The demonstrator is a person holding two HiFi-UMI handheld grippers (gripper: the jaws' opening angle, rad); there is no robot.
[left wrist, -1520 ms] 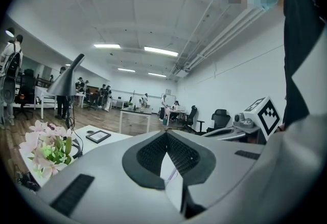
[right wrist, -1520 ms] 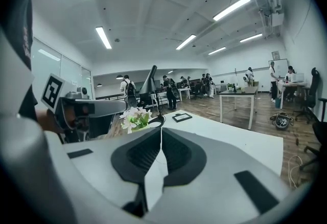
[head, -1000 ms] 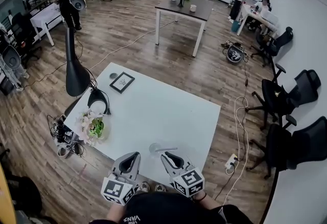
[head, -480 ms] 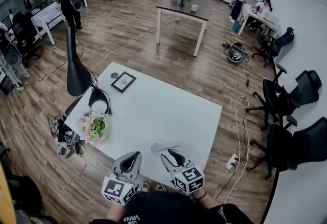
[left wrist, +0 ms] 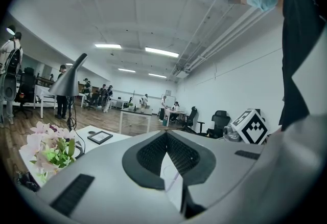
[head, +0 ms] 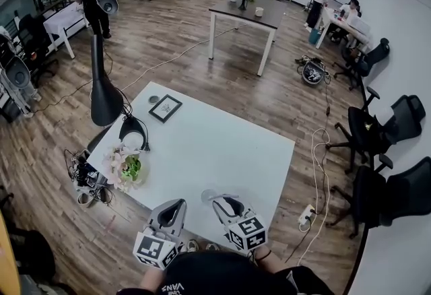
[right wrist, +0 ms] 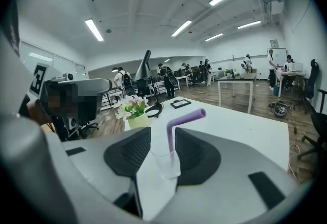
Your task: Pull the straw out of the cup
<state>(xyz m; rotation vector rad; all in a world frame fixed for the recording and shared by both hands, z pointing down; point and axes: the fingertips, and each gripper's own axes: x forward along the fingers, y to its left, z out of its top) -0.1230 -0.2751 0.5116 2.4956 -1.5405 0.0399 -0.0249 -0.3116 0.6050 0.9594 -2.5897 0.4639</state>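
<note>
A clear plastic cup (right wrist: 164,164) stands on the white table (head: 222,145) near its front edge, with a purple bent straw (right wrist: 179,119) upright in it and its top angled right. My right gripper (right wrist: 162,138) has the cup between its jaws, which are opening, and the pads do not press on it. In the head view the cup (head: 208,195) sits just off the right gripper's (head: 219,203) tips. My left gripper (left wrist: 166,135) hovers to the left (head: 176,209), its tips together with nothing held.
A pot of pink flowers (head: 126,169) and a black desk lamp (head: 104,95) stand at the table's left edge. A small picture frame (head: 163,108) lies at the far left corner. Office chairs (head: 377,186) and floor cables are to the right.
My right gripper's jaws have spread apart and its tips have come up beside the cup. The left gripper has not moved.
</note>
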